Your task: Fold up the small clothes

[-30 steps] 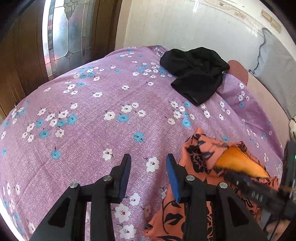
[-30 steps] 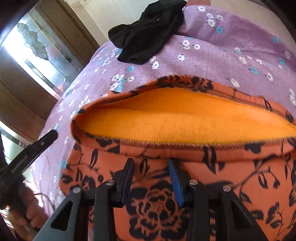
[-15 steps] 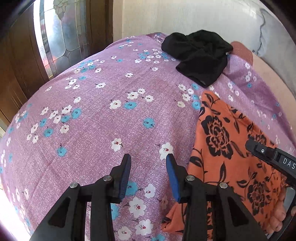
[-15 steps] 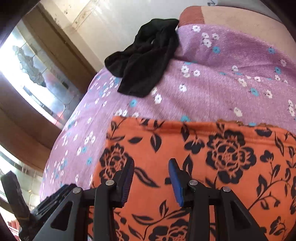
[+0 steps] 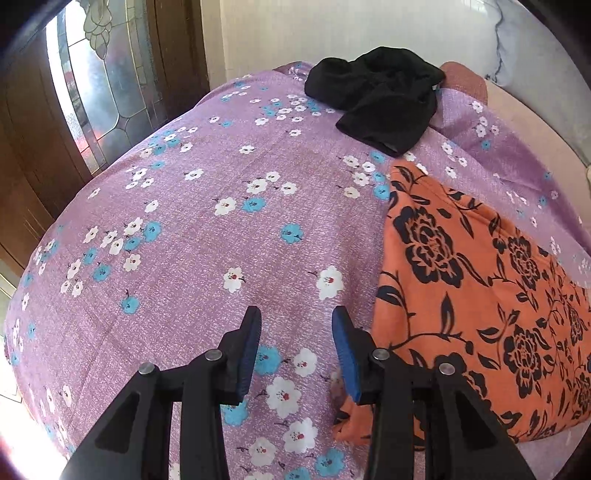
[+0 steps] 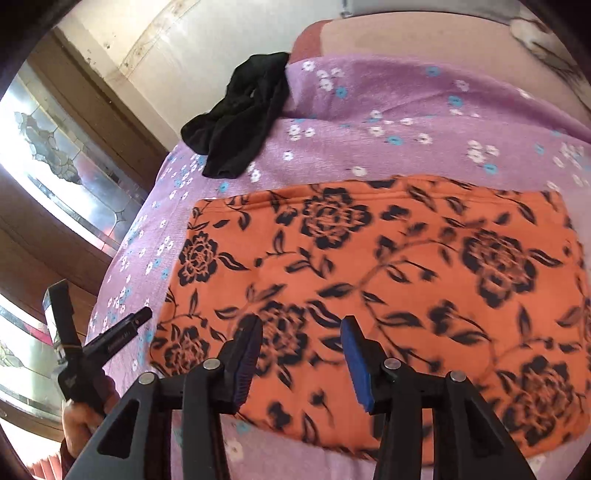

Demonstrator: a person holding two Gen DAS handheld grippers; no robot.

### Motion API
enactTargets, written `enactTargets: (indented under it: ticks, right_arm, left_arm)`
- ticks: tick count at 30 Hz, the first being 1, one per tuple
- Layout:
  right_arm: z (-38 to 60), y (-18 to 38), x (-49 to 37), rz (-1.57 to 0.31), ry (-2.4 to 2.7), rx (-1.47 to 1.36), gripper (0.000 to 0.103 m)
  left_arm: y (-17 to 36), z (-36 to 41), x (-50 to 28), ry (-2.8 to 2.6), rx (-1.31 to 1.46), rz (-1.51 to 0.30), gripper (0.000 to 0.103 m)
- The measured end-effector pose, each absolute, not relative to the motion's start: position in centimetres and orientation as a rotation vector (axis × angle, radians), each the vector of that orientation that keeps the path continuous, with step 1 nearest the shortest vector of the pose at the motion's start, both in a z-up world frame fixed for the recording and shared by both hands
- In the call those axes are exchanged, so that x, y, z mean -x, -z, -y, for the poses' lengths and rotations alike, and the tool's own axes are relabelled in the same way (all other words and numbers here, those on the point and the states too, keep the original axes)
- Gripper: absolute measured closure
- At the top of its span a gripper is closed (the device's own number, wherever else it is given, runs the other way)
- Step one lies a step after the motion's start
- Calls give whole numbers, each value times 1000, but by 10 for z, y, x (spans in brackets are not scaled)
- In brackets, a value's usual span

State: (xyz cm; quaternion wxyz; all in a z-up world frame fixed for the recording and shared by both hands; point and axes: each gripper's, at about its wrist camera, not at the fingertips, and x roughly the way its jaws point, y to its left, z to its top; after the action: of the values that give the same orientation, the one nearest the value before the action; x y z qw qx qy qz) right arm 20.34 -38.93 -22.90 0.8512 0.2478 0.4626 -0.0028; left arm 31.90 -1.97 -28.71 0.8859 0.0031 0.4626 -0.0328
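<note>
An orange cloth with black flowers lies flat and folded on the purple flowered bedsheet; in the left wrist view the cloth lies to the right. My left gripper is open and empty, above the sheet just left of the cloth's near corner. My right gripper is open and empty, above the cloth's near edge. The left gripper also shows in the right wrist view, held in a hand at the lower left.
A crumpled black garment lies at the far end of the bed, also in the right wrist view. A wooden door with leaded glass stands to the left. A pale wall is behind.
The raised orange flap has been laid down flat, hiding its plain inner side. The right gripper has pulled back from the cloth. The left gripper stayed open.
</note>
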Motion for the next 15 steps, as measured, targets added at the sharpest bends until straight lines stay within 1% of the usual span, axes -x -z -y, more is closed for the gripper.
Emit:
enactTargets:
  ticks: [3, 5, 8, 13, 15]
  right_arm:
    - [426, 227, -152, -953, 67, -595, 52]
    - [445, 231, -123, -947, 96, -653, 50]
    - [464, 240, -92, -943, 127, -709, 49]
    - [473, 247, -74, -883, 99, -699, 48]
    - [471, 248, -79, -861, 76, -694, 51]
  left_arm:
    - [280, 21, -298, 172, 63, -974, 62]
    - [279, 21, -281, 239, 136, -1002, 62]
    - [283, 29, -261, 292, 210, -1037, 62]
    - [306, 34, -228, 343, 339, -1120, 62]
    - [316, 37, -230, 346, 380, -1139, 63]
